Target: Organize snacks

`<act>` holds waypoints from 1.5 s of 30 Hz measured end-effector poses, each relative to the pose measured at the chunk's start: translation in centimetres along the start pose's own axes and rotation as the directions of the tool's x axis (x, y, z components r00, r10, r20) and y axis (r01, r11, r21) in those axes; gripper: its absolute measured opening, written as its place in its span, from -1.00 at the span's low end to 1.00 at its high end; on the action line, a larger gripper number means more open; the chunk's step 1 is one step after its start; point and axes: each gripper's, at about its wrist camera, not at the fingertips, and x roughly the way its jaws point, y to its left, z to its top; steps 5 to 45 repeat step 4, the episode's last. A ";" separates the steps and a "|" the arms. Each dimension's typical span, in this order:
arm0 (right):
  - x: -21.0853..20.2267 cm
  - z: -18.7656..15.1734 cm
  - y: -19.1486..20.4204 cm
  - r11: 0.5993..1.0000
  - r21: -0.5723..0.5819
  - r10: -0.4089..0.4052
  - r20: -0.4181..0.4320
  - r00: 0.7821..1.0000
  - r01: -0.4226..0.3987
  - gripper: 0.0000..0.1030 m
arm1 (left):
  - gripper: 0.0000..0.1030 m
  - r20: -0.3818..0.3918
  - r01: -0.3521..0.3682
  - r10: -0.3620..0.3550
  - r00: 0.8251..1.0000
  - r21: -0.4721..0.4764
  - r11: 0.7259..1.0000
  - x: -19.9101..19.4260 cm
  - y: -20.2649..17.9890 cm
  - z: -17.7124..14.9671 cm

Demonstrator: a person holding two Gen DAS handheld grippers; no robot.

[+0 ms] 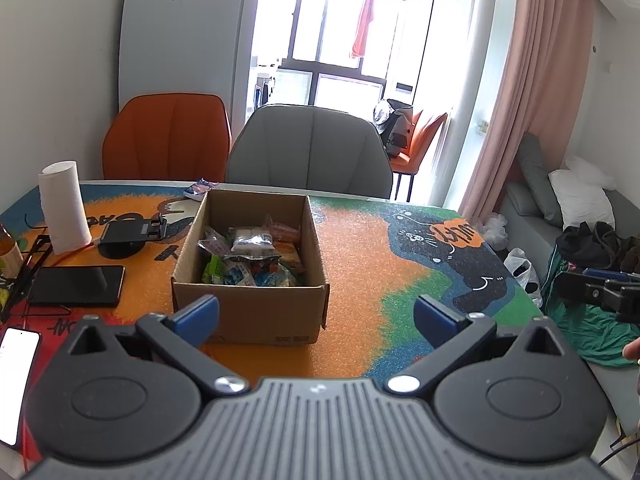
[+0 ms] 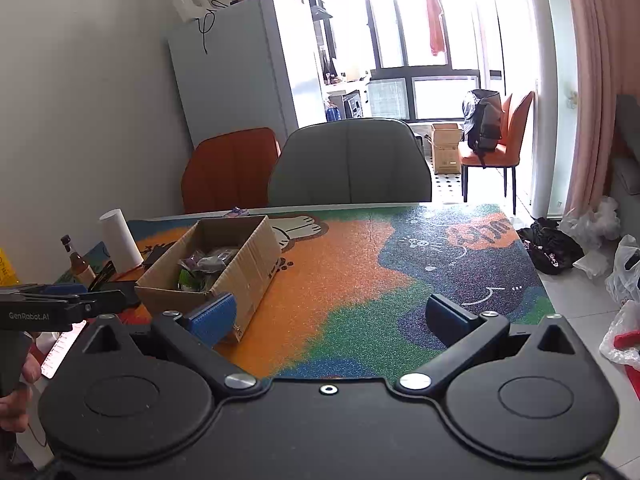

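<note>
We see a table covered by a bright orange, green and blue cartoon-cat mat (image 1: 360,264), with a grey upholstered chair (image 1: 310,152) and an orange upholstered chair (image 1: 164,136) pushed up to its far edge. On the mat, left of centre, stands an open brown cardboard box (image 1: 256,308), and inside it lies a heap of small snack packets (image 1: 250,256) in green, blue, orange and silver wrappers. One more small purple and white snack packet (image 1: 201,189) lies on the mat just beyond the box's far left corner. To the left of the box we find a white paper towel roll (image 1: 64,208) standing upright, a black phone stand (image 1: 128,236) beside it, and a dark phone (image 1: 76,286) lying flat nearer to us.

Our left gripper (image 1: 316,316) hovers just in front of the box, its blue-padded jaws spread wide with nothing between them. Our right gripper (image 2: 330,316) hangs over the bare mat to the right of the box, its jaws likewise spread apart and empty.
</note>
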 end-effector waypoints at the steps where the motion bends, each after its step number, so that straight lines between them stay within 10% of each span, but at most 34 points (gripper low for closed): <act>1: 0.0 0.0 0.0 1.000 0.000 -0.001 -0.001 1.000 0.001 1.00 | 1.00 0.001 -0.002 0.002 1.000 0.000 1.000 0.0 0.0 0.0; 45: 0.1 0.0 0.0 1.000 0.001 0.000 -0.001 1.000 0.000 1.00 | 1.00 -0.002 -0.005 0.005 1.000 0.000 1.000 0.1 0.1 0.0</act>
